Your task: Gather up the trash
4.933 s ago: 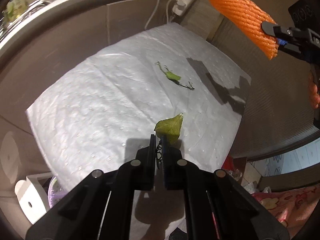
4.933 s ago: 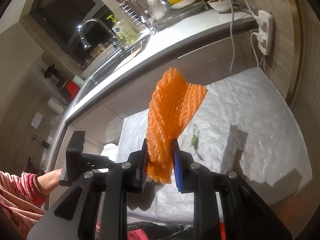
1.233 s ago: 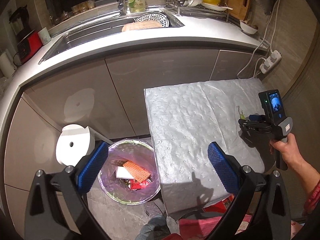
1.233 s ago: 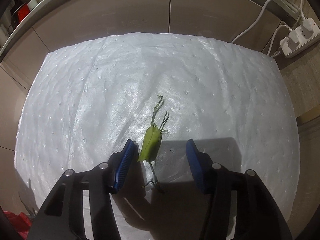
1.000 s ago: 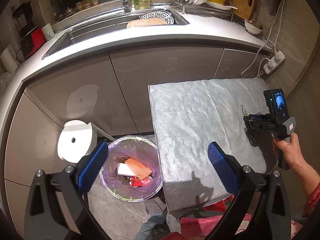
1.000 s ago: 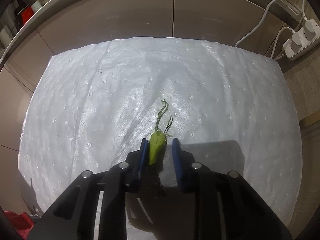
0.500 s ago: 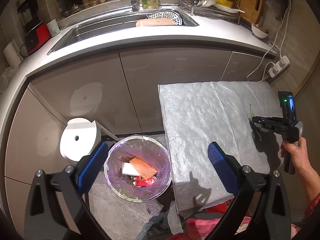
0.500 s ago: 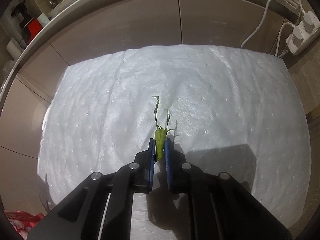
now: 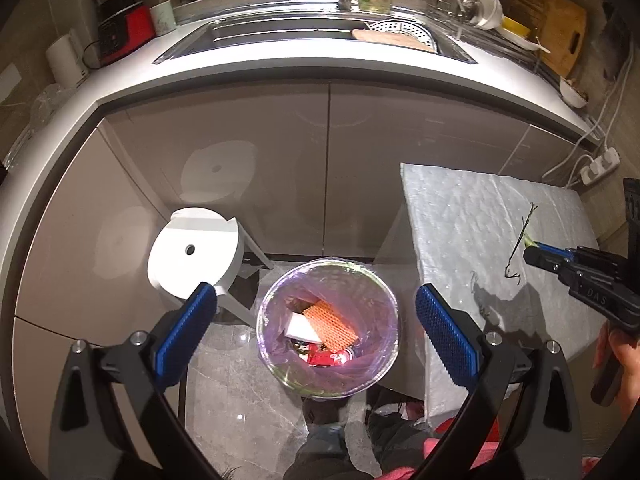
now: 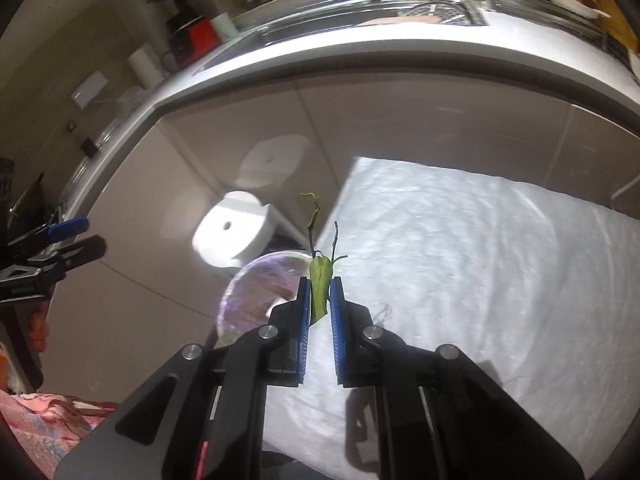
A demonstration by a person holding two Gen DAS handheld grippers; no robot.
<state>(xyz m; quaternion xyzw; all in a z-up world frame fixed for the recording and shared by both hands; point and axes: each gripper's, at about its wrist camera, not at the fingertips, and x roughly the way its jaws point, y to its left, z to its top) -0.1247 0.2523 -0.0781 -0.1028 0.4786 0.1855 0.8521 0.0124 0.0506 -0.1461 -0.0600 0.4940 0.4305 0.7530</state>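
At the left of the scene, on the floor before the cabinets, stands the trash bin (image 9: 328, 328), lined with a purple bag and already holding scraps. The left hand-held gripper (image 9: 316, 320) hangs directly above it, jaws spread wide and empty, angled steeply down. To the right, over the white padded mat (image 10: 460, 260), the right hand-held gripper (image 10: 319, 298) pinches the green leaf scrap (image 10: 320, 280), its jaws having just closed on it; the stems point up and away. The bin (image 10: 256, 284) lies to the left of this gripper and below it, so the carry likely runs leftward past the mat's edge.
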